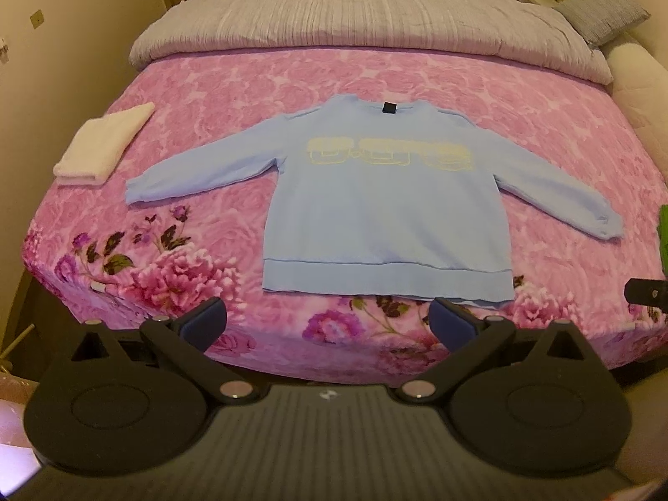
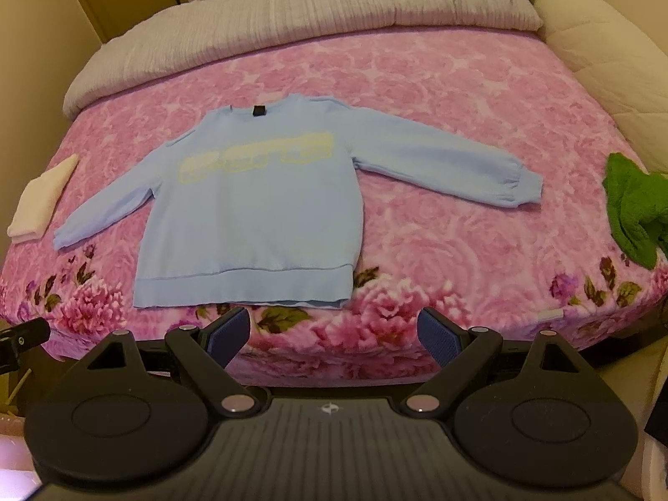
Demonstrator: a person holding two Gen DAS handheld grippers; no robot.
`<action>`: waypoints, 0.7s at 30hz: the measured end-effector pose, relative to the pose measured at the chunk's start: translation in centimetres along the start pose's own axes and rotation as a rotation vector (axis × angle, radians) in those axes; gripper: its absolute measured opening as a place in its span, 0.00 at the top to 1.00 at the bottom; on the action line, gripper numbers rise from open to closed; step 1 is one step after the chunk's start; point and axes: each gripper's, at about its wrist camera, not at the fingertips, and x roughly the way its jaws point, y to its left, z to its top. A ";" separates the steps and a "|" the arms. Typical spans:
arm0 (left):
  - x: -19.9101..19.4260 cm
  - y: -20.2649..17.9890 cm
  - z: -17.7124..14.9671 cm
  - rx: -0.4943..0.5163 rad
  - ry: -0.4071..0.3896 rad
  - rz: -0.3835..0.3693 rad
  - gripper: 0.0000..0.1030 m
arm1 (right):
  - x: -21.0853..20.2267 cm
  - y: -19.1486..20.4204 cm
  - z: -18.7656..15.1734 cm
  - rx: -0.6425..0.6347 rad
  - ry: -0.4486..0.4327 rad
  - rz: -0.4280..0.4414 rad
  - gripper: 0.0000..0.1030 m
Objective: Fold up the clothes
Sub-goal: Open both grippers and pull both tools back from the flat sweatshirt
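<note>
Light-blue sweatshirt [image 1: 384,225] with pale-yellow print, pink floral bedspread [image 1: 417,75].

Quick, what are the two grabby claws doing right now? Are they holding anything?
Left gripper: open, holding nothing, short of the sweatshirt.
Right gripper: open, holding nothing.

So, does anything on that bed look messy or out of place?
Only the crumpled green cloth at the bed's right edge: it lies bunched up, while the light blue sweatshirt is spread flat and the white cloth on the left is neatly folded.
</note>
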 end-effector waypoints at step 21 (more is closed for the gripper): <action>20.7 15.7 10.9 -0.368 0.183 -0.123 0.01 | 17.2 5.4 11.9 0.231 0.125 -0.107 0.13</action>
